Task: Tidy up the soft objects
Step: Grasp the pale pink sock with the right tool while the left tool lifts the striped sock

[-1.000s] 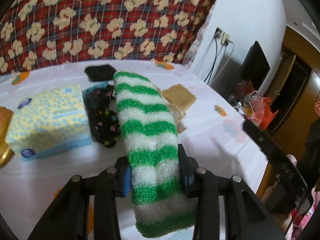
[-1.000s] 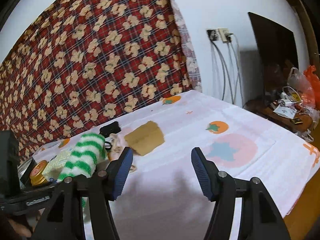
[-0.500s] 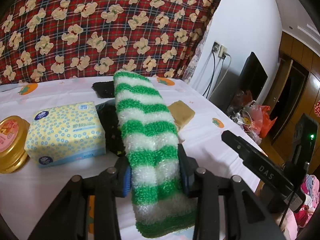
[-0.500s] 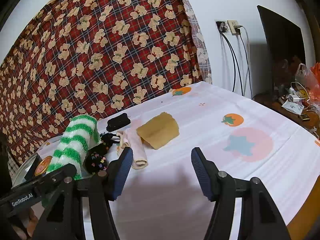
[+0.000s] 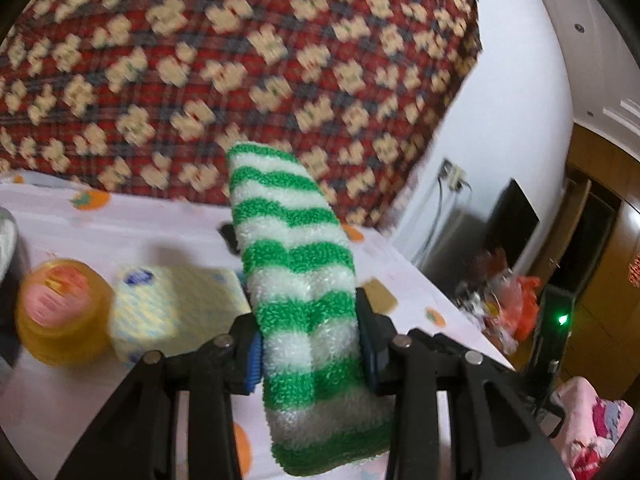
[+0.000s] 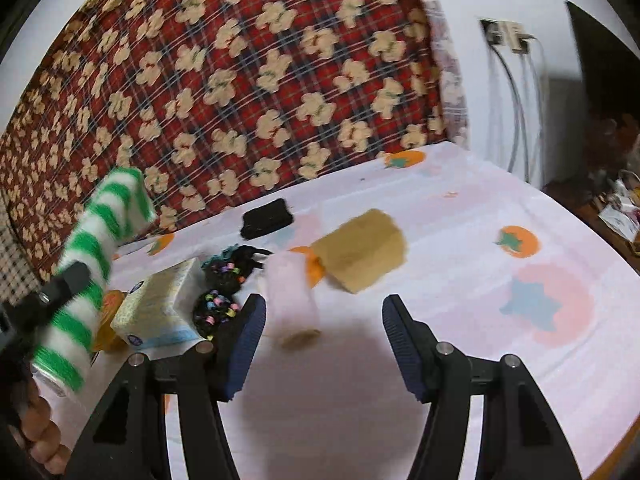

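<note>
Plaid bear cloth (image 5: 240,60) now fills my left view: I've raised the striped sock (image 5: 304,300), pinched in the left gripper (image 5: 308,344), off the table (image 6: 460,240). Right gripper (image 6: 322,336) hangs spread, pink sock (image 6: 292,292) at twelve o'clock.

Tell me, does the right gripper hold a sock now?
No, the right gripper is open with nothing between its fingers; only the left gripper clamps the striped sock.
</note>
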{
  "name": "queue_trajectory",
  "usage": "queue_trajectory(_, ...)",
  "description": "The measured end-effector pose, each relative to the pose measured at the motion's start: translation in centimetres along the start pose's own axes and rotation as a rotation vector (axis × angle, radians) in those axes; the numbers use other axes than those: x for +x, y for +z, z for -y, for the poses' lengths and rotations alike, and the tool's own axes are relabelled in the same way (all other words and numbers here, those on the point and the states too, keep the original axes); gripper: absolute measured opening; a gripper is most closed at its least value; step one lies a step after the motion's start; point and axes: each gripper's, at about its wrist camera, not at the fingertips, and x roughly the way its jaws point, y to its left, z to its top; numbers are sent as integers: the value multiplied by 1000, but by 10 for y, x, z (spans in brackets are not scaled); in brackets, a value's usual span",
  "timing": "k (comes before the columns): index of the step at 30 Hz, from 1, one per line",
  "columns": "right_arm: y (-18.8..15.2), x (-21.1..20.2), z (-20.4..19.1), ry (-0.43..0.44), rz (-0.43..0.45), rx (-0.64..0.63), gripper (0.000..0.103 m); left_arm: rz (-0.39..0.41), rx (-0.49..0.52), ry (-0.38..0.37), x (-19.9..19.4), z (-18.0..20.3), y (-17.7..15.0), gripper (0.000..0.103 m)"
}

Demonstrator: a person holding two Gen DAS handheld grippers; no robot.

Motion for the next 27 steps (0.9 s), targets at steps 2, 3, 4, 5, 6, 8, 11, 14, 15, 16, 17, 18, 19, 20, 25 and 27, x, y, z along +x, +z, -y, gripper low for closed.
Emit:
queue_trajectory(2, 0, 7, -9, -4, -14, -32, 45, 41, -18, 7, -9, -8, 8, 37)
queue_trajectory(3, -1, 11, -12, 6, -33, -40, 39, 56, -29, 10, -13, -11, 11, 37)
queue_trajectory(4, -3, 15, -15, 28, -61, -42, 39, 74, -42, 16, -17, -16, 14, 37)
queue_trajectory(5, -7, 16, -17, 42, -76, -47, 39, 84, -48, 21, -20, -21, 18, 37)
queue_trajectory(6, -11, 15, -19, 34, -82, -70, 39, 94, -51, 25, -23, -24, 21, 37)
queue_trajectory(8, -17, 11, -22, -2, -84, -133, 39, 114, -54, 39, -28, -31, 27, 37)
queue_trajectory(11, -21, 7, -19, -37, -103, -183, 39, 107, -38, 93, -29, -43, 33, 37)
queue_trajectory(14, -10, 16, -17, -20, -116, -149, 39, 66, -27, 140, -21, -51, 27, 37)
queue_trajectory(15, -6, 21, -18, -7, -122, -134, 39, 53, -34, 139, -18, -54, 24, 37)
queue_trajectory(16, 0, 31, -21, 9, -136, -116, 39, 40, -39, 137, -16, -55, 20, 37)
queue_trajectory(17, 3, 38, -25, 9, -146, -111, 39, 18, -36, 137, -13, -55, 15, 37)
queue_trajectory(18, 6, 47, -30, 8, -162, -111, 39, 5, -29, 140, -11, -55, 12, 37)
queue_trajectory(19, 9, 57, -36, 12, -182, -114, 39, -8, -19, 143, -10, -54, 9, 37)
queue_trajectory(20, 11, 66, -41, 12, -201, -113, 39, -13, -12, 141, -12, -53, 6, 37)
queue_trajectory(25, 8, 109, -52, -67, -296, -128, 39, -27, 23, 142, -16, -51, 0, 37)
queue_trajectory(27, 6, 116, -54, -95, -290, -138, 39, -28, 27, 143, -19, -53, -1, 37)
